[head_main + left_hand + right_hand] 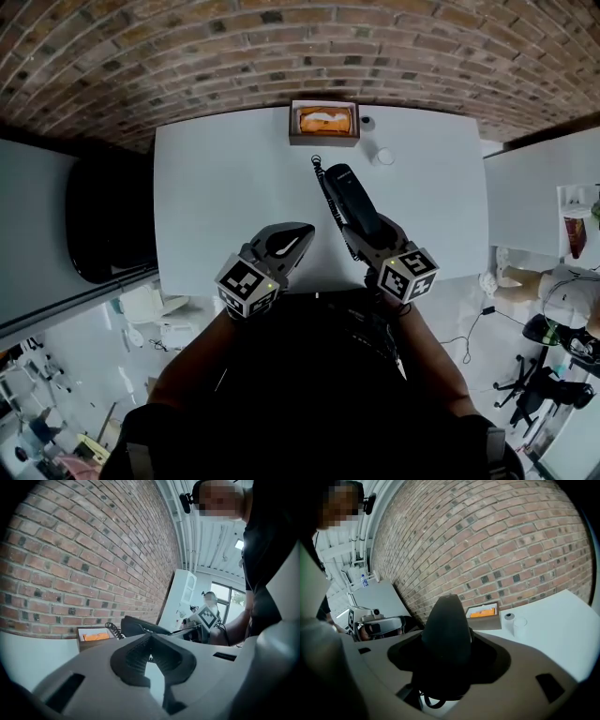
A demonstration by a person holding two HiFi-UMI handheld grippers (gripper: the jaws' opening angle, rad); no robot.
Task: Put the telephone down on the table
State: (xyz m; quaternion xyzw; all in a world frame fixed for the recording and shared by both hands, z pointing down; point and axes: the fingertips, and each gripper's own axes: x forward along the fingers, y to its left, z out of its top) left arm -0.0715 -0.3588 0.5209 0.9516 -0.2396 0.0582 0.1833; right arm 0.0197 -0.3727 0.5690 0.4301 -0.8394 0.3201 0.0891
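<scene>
A black telephone handset point(351, 197) with a coiled cord point(322, 178) is held above the white table point(225, 187), pointing toward the far edge. My right gripper point(367, 234) is shut on its near end; in the right gripper view the handset point(446, 634) fills the space between the jaws. My left gripper point(292, 246) hangs over the table's near edge, to the left of the handset, jaws closed together with nothing between them point(149, 658). From the left gripper view the handset point(140, 626) and its cord point(112, 630) show to the right.
A brown box with orange contents point(324, 123) stands at the table's far edge against the brick wall. A small white cup point(383, 157) and a small dark-topped object point(367, 122) sit beside it. A black chair point(108, 220) stands left of the table.
</scene>
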